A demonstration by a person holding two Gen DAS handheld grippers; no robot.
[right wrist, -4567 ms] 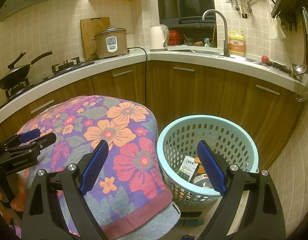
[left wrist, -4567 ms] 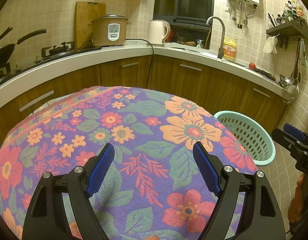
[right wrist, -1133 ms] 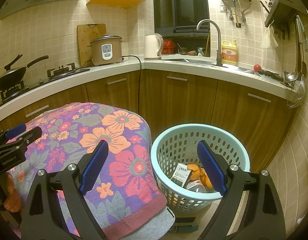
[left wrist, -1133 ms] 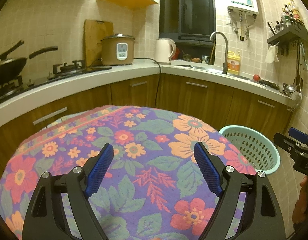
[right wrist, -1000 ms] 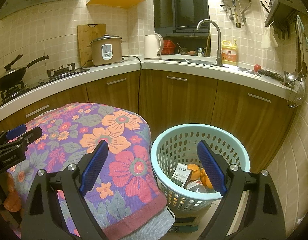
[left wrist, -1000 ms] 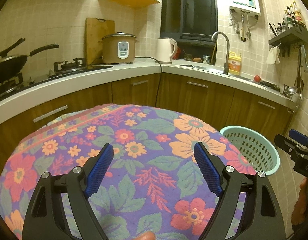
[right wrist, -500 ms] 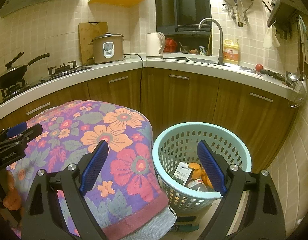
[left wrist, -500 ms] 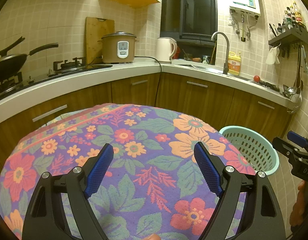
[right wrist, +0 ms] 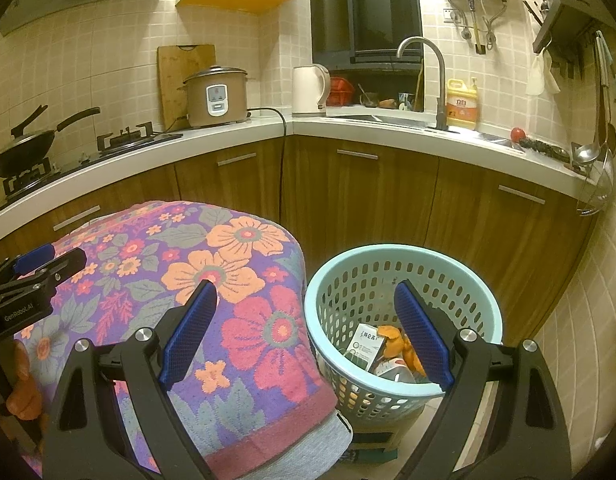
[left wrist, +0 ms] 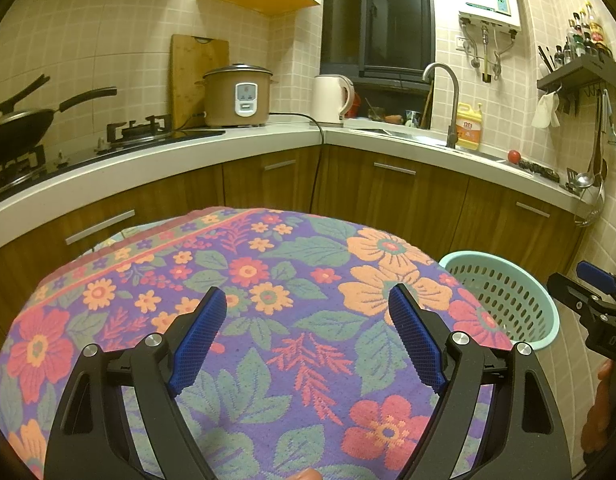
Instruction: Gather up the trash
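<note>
A light green plastic basket (right wrist: 480, 288) stands on the floor right of the table; it also shows in the left wrist view (left wrist: 536, 308). Inside lie trash items: a white and green carton (right wrist: 368, 342), an orange piece (right wrist: 392, 334) and a bottle (right wrist: 392, 372). My left gripper (left wrist: 306, 320) is open and empty above the floral tablecloth (left wrist: 268, 280). My right gripper (right wrist: 304, 312) is open and empty, its right finger over the basket, its left finger over the cloth (right wrist: 228, 264). No trash shows on the cloth.
A kitchen counter (left wrist: 188, 152) wraps around behind with a rice cooker (left wrist: 238, 96), kettle (left wrist: 332, 100), stove and pan (left wrist: 20, 124), sink tap (left wrist: 448, 100) and detergent bottle (left wrist: 468, 126). Wooden cabinets (right wrist: 348, 196) stand close behind the table and basket.
Both grippers have stayed open and empty and have risen slightly since the earliest frames. Over the last second almost nothing has moved.
</note>
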